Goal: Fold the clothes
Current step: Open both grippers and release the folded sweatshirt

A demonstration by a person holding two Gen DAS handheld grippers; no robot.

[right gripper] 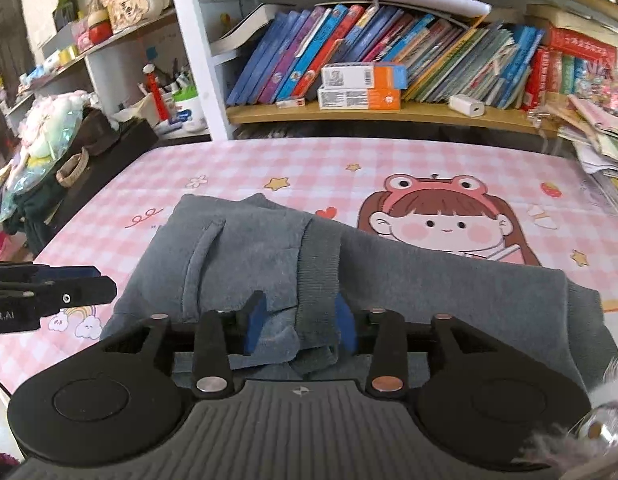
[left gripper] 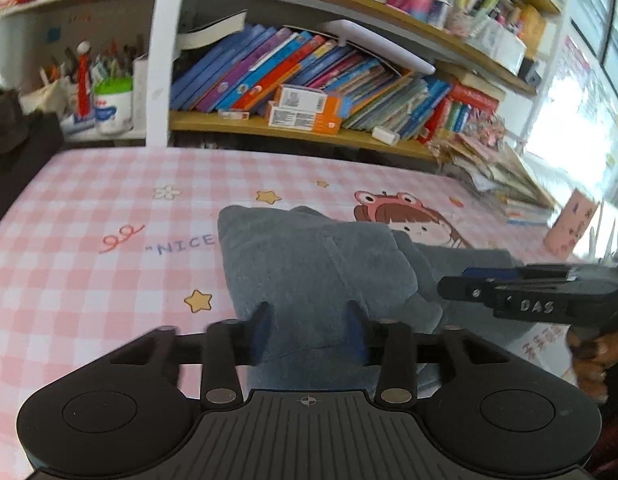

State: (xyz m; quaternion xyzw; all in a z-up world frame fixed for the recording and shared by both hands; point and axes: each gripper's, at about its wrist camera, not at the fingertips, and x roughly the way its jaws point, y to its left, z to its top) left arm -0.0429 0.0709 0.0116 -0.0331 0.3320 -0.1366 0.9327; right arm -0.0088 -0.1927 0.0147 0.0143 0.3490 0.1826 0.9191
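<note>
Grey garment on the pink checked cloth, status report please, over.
Left gripper and right gripper both open, fingers astride grey garment. Garment partly folded on pink checked cloth. Nothing blocking it.

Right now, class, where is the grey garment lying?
The grey garment lies partly folded on the pink checked tablecloth, in front of the bookshelf, covering part of the cartoon girl print.

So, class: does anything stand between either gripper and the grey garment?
Nothing visible does. The left gripper and the right gripper both sit open right over the grey garment, cloth directly between their fingers.
</note>
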